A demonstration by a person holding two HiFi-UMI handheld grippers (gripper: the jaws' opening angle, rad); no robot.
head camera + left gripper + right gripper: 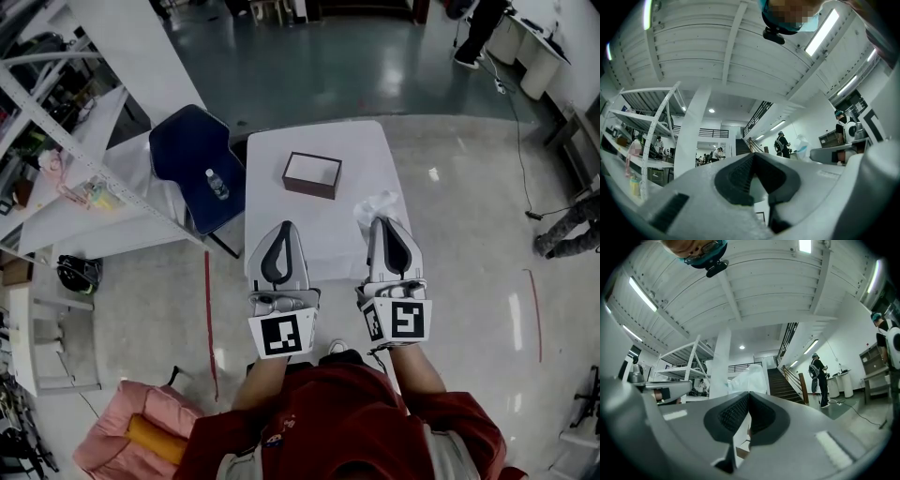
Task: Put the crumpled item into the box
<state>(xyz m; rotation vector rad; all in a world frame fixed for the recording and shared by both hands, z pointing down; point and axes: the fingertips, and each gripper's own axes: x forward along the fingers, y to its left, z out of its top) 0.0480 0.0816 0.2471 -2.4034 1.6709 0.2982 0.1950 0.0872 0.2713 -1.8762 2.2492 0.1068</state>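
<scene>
You had not yet begun the real work at this moment. The crumpled item [380,204], a pale wad of thin white material, lay on the white table [323,239] near its 3 o'clock edge, outside the box [312,174]. The box stood open and looked empty, nearer the table's far end, at about 10 o'clock from the wad and clearly apart from it.

Your right gripper [382,223] pointed at the wad, which sat at 12 o'clock just off its tip; whether they touched could not be told. In the right gripper view its jaws met tip to tip with nothing between them, and the wad [747,378] rose just beyond. Your left gripper [286,228] hung over the table's near half with the box at roughly 1 o'clock from it, its jaws likewise pressed together on nothing.

So by my reading everything remained: parting the right jaws, taking the wad, carrying it toward 10 o'clock and releasing it in the box.
</scene>
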